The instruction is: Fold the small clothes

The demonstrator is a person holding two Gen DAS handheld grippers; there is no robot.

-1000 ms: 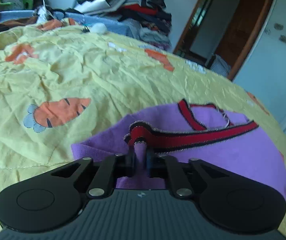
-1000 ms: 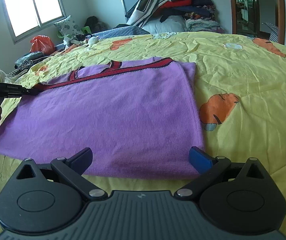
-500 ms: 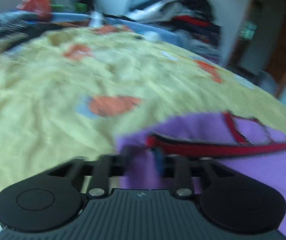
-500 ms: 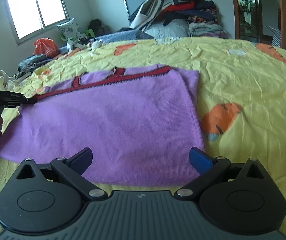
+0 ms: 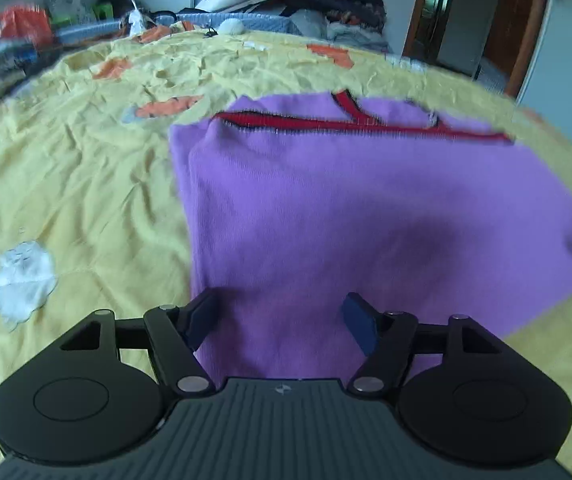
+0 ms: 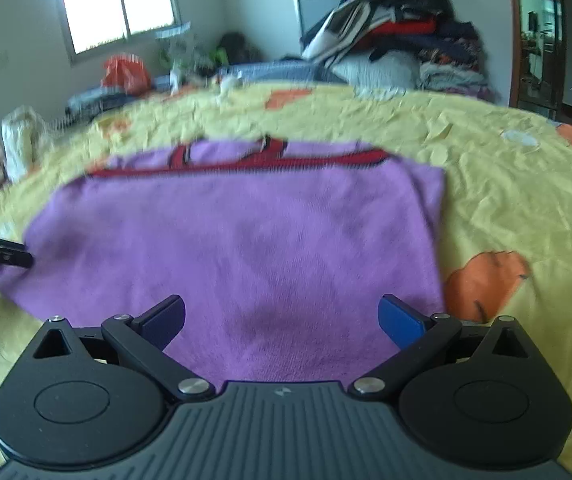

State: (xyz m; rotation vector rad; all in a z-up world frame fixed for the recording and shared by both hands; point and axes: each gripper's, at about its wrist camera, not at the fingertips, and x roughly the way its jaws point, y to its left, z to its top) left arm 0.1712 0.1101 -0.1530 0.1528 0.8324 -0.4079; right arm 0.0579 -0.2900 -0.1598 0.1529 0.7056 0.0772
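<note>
A purple top (image 5: 366, 208) lies flat on the yellow bed (image 5: 77, 184), filling the middle of both views. The left gripper (image 5: 281, 318) has just been opening; its jaws stand apart over the top's near edge, holding nothing. The right gripper (image 6: 281, 320) has its jaws wide apart above the cloth, empty.

yellow carrot-print bedsheet (image 5: 85, 184) | clothes pile (image 6: 398, 40) | window (image 6: 117, 0) | orange bag (image 6: 125, 72)

My black tongs' blue pads (image 6: 400, 320) frame a purple top (image 6: 245, 248) trimmed red, on a yellow sheet (image 6: 506, 184) with orange carrots.
</note>
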